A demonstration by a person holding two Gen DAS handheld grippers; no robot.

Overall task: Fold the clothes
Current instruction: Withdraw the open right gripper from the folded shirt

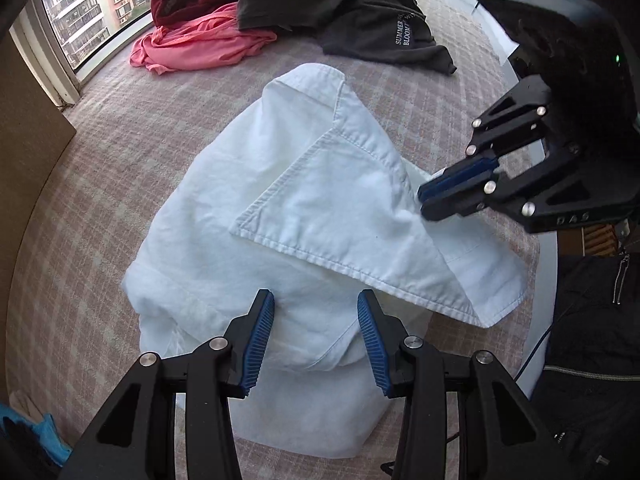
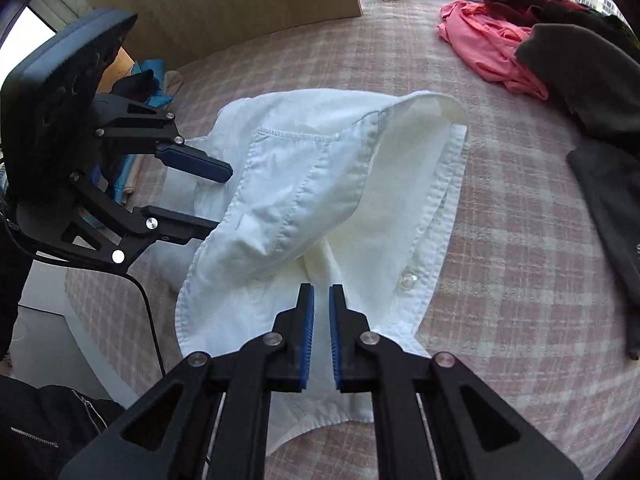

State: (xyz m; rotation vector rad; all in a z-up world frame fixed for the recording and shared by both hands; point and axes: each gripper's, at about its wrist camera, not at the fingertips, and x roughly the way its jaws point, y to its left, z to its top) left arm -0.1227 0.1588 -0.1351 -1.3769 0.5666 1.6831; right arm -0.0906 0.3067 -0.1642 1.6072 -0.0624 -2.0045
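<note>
A white button shirt (image 1: 248, 216) lies partly folded on the pink checked bedcover (image 1: 100, 168). My left gripper (image 1: 316, 300) is open just above the shirt's near bunched part, holding nothing. My right gripper (image 1: 424, 196) is shut on the shirt's right edge and lifts a hemmed flap over the middle. In the right wrist view the shirt (image 2: 320, 184) hangs from my shut right gripper (image 2: 322, 292), with a button showing beside it. My left gripper (image 2: 218, 196) shows open at the shirt's left side there.
A pink garment (image 1: 200, 44), a dark red one (image 1: 184, 0) and a dark grey printed top (image 1: 360, 12) lie heaped at the far side by the window. A brown board (image 2: 240, 0) stands at the bed's edge. A black jacket (image 1: 592, 320) is at right.
</note>
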